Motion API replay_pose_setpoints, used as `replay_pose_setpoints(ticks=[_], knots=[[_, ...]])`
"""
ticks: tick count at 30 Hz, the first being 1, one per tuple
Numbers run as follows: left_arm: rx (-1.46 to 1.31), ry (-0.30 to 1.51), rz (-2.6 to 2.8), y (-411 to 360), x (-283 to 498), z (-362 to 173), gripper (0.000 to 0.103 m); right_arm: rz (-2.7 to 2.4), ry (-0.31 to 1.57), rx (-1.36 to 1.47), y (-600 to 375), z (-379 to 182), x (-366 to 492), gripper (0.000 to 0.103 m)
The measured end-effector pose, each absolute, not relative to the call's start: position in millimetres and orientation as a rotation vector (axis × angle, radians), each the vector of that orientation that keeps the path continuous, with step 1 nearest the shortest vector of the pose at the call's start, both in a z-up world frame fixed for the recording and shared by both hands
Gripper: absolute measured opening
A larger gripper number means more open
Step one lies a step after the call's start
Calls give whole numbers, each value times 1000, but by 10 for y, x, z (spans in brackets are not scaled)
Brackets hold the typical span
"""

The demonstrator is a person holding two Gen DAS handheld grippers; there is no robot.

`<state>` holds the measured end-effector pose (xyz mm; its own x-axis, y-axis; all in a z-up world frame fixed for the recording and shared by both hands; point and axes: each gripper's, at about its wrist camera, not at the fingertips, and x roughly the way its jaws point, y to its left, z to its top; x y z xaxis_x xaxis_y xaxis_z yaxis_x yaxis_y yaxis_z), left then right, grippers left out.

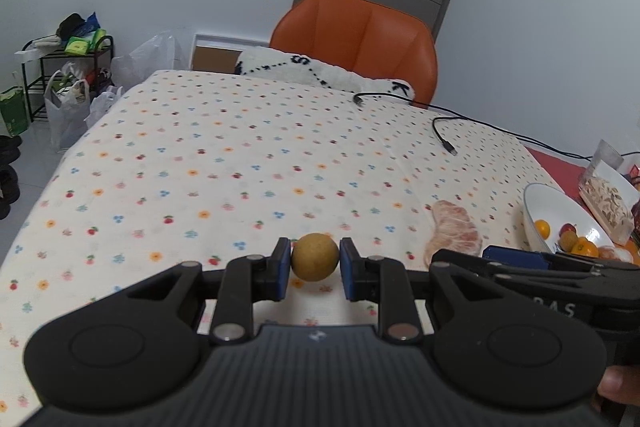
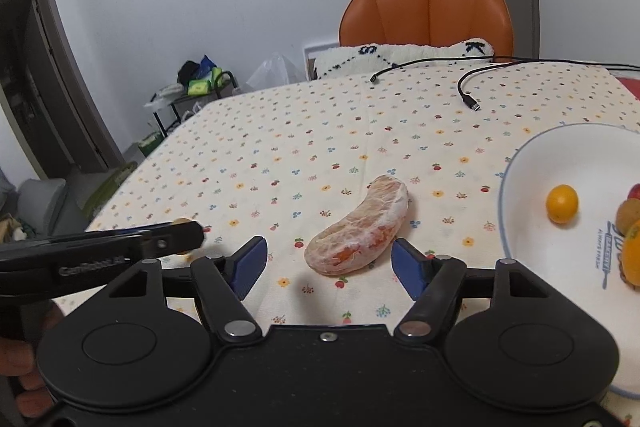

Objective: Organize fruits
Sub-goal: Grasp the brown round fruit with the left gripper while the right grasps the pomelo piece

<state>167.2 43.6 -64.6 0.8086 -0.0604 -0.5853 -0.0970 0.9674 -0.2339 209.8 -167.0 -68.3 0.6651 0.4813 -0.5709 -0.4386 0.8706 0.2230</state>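
The peeled pomelo segment [image 2: 357, 230] lies on the dotted tablecloth [image 2: 320, 131], just left of the white bowl [image 2: 516, 211], which already holds several small fruits. It looks soft, light and easily torn under its thin white membrane, so the best hold is probably a gentle one across its thick lower end, where it is widest. The right gripper [image 2: 334, 263] sits just in front of the segment with its jaws apart on either side of that end, the pads not yet touching it. Further left of the bowl, beyond the segment, the left gripper [image 1: 315, 263] is clenched on a small round brown fruit [image 1: 315, 257], firm and smooth-skinned by the look of it, held by its sides
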Motion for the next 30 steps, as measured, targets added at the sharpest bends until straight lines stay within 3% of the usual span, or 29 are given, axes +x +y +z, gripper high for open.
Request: replay_pose_setpoints(ticks=[24,26,30], knots=[[-307,624,68,749,1618,-723,24,515,630,-75,-1236,-764,2213,66],[-308,625,68,751,1611,-725,24,500,620,-105,-1213,-770,2201,62],[-307,623,65,731,1598,-712,24,460,600,-150,-1207,-767,2197,43]])
